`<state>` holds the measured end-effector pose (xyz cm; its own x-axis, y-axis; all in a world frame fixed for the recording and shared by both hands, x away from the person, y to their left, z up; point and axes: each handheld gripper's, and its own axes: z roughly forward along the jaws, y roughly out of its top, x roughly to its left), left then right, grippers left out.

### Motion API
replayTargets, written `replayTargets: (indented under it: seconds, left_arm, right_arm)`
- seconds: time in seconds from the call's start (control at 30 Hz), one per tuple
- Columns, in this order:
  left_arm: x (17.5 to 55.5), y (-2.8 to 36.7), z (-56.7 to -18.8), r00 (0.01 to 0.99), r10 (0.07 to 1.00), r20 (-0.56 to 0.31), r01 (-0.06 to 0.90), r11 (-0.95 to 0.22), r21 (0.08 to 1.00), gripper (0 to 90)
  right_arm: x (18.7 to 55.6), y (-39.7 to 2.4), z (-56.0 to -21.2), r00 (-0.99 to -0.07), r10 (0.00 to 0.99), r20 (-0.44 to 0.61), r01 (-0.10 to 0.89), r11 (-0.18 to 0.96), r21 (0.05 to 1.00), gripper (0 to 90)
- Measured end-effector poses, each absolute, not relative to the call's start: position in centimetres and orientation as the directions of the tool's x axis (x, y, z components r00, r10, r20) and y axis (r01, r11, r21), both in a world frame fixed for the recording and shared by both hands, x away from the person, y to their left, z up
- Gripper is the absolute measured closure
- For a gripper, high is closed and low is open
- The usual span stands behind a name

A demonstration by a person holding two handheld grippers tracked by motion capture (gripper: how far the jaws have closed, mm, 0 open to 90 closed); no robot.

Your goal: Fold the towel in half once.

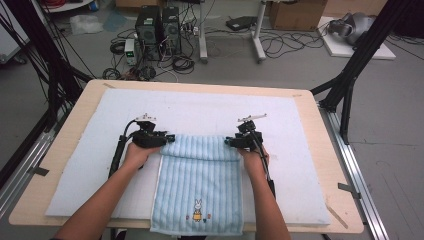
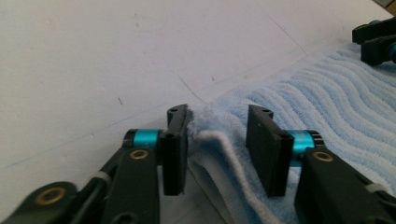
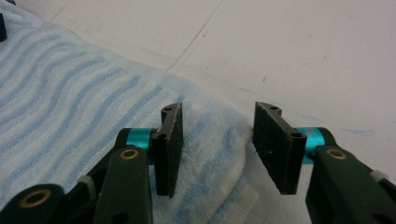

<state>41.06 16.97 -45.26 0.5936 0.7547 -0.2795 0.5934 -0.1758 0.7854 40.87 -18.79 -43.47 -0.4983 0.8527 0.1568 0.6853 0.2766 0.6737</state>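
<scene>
White padding covers the wooden worktop (image 1: 320, 125), with grey floor, computer towers (image 1: 158, 29) and cables beyond at the top of the high view. Nearest, at lower centre, a light blue striped towel (image 1: 200, 185) lies flat, its far edge doubled over toward the person. The left tool (image 1: 159, 140) straddles that fold's left corner and the right tool (image 1: 235, 142) its right corner; both stand open, the cloth between the pads but not pinched. To do this well, I judge each pad pair should close squarely on both layers at the corners, then move together so the fold stays straight. No writing is legible; a small rabbit motif (image 1: 198, 211) sits near the towel's near hem.
</scene>
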Motion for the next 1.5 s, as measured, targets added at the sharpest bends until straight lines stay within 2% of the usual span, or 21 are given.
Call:
replayTargets:
  seconds: [0.13, 0.2, 0.37, 0.53, 0.9, 1.5]
  left_arm:
    - [41.0, 17.1, -45.2, 0.615, 0.741, -0.268, 0.573, -0.187, 0.798, 80.1]
    - [41.0, 17.1, -45.1, 0.616, 0.739, -0.271, 0.566, -0.176, 0.805, 81.6]
    - [40.8, 17.7, -44.3, 0.622, 0.729, -0.285, 0.539, -0.135, 0.832, 82.2]
    - [40.4, 17.9, -43.2, 0.64, 0.707, -0.3, 0.496, -0.082, 0.864, 82.1]
    - [37.4, 18.4, -41.0, 0.714, 0.653, -0.254, 0.402, -0.086, 0.912, 81.8]
    - [31.0, 19.5, -42.8, 0.75, 0.605, -0.268, 0.414, -0.114, 0.903, 81.8]
  right_arm:
    - [40.8, -18.7, -43.5, -0.52, 0.84, 0.153, 0.681, 0.3, 0.668, 69.6]
    - [40.8, -18.4, -43.4, -0.537, 0.833, 0.132, 0.667, 0.324, 0.671, 76.9]
    - [40.4, -18.2, -42.7, -0.545, 0.837, 0.056, 0.615, 0.353, 0.706, 84.0]
    - [40.0, -18.6, -41.8, -0.543, 0.839, 0.035, 0.57, 0.338, 0.749, 85.8]
    - [37.0, -19.6, -39.5, -0.576, 0.815, 0.052, 0.49, 0.295, 0.82, 85.9]
    - [30.2, -19.9, -40.2, -0.628, 0.776, 0.064, 0.458, 0.302, 0.836, 85.2]
